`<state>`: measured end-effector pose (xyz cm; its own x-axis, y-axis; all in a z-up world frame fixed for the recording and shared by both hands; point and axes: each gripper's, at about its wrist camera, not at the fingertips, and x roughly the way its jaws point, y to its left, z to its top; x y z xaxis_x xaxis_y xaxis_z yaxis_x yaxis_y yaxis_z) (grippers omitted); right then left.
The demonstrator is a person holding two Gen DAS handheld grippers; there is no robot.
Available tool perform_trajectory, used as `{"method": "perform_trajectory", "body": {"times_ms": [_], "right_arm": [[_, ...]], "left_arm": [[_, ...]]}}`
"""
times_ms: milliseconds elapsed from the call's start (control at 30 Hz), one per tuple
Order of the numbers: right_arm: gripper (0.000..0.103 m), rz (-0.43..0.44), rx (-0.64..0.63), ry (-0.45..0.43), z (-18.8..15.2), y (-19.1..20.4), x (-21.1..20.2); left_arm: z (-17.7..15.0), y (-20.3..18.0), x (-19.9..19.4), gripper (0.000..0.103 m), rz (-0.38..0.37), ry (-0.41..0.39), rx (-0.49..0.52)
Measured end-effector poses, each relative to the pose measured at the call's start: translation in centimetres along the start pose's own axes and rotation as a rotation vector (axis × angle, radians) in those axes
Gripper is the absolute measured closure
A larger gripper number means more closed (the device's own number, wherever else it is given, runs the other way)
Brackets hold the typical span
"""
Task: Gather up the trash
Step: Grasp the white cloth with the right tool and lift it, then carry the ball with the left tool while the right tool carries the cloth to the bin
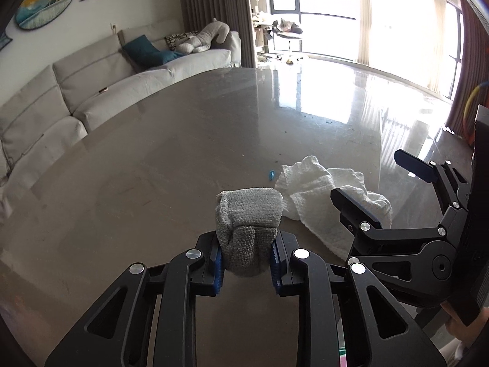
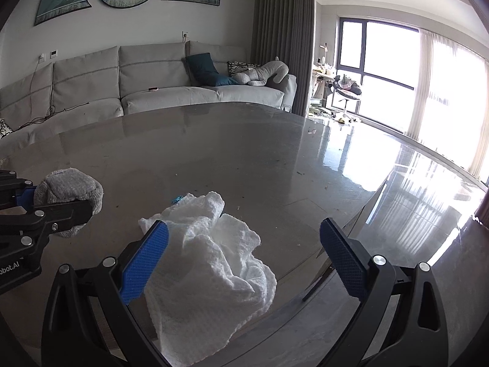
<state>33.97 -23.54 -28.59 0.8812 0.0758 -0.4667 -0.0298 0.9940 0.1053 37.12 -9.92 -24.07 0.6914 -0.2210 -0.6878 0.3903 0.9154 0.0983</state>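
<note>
A: What is lying around on the table (image 2: 244, 153)?

B: A crumpled white paper towel (image 2: 207, 260) is sitting at lower centre of the right wrist view, near the table's front edge. A small blue scrap (image 1: 270, 174) is lying just beyond it, partly tucked behind its far edge. Tiny dark crumbs are scattering across the glossy top. A grey sofa (image 2: 146, 82) with a teal cushion (image 2: 203, 67) is filling the upper left, and bright windows are glaring at the upper right.

A: Is anything blocking the towel?

B: Nothing is lying on it. In the left wrist view, the right gripper (image 1: 379, 180) is reaching in from the right edge, and one of its fingers is covering part of the towel.

A: And the grippers?

B: The left gripper (image 1: 247, 257) is squeezing a folded grey cloth (image 1: 249, 217) between its blue pads, jaws drawn narrow, and the cloth is sticking up past the fingertips. The right gripper's jaws are spreading wide, one on each side of the towel; the left pad is overlapping the towel's edge, though I cannot tell whether it is touching.
</note>
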Motion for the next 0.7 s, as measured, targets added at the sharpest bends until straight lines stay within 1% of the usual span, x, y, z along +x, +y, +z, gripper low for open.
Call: {"method": "perform_trajectory", "body": {"times_ms": [267,433,467,500,533,567,600,633,667,700], "right_arm": [[0.005,0.020,-0.019,0.050,-1.1,1.2,2.3],[0.005,0.030,-0.005,0.054,-1.6,1.2,2.4],[0.007,0.030,0.000,0.056,-1.7,1.2,2.4],[0.020,0.052,0.010,0.060,-1.9,1.0,2.2],[0.030,0.094,0.017,0.064,-1.9,1.1,2.0],[0.051,0.127,0.006,0.064,-1.8,1.3,1.9],[0.078,0.150,-0.026,0.062,-1.7,2.0,1.6],[0.090,0.154,-0.076,0.060,-1.7,3.2,1.2],[0.091,0.118,-0.123,0.052,-1.9,4.3,0.8],[0.091,0.134,-0.135,0.051,-2.0,4.7,0.6]], "left_arm": [[-0.5,0.3,0.5,0.080,0.004,0.016,-0.005],[-0.5,0.3,0.7,0.080,0.004,0.021,-0.009],[-0.6,0.3,0.8,0.080,0.002,0.025,-0.012],[-0.6,0.3,0.9,0.080,-0.001,0.029,-0.014],[-0.6,0.4,1.0,0.080,-0.002,0.031,-0.017],[-0.6,0.4,1.1,0.080,0.000,0.033,-0.018],[-0.6,0.5,1.2,0.080,0.001,0.036,-0.019],[-0.6,0.5,1.2,0.080,0.001,0.036,-0.021],[-0.6,0.6,1.1,0.080,0.001,0.034,-0.023],[-0.6,0.6,1.0,0.080,0.000,0.031,-0.025]]}}
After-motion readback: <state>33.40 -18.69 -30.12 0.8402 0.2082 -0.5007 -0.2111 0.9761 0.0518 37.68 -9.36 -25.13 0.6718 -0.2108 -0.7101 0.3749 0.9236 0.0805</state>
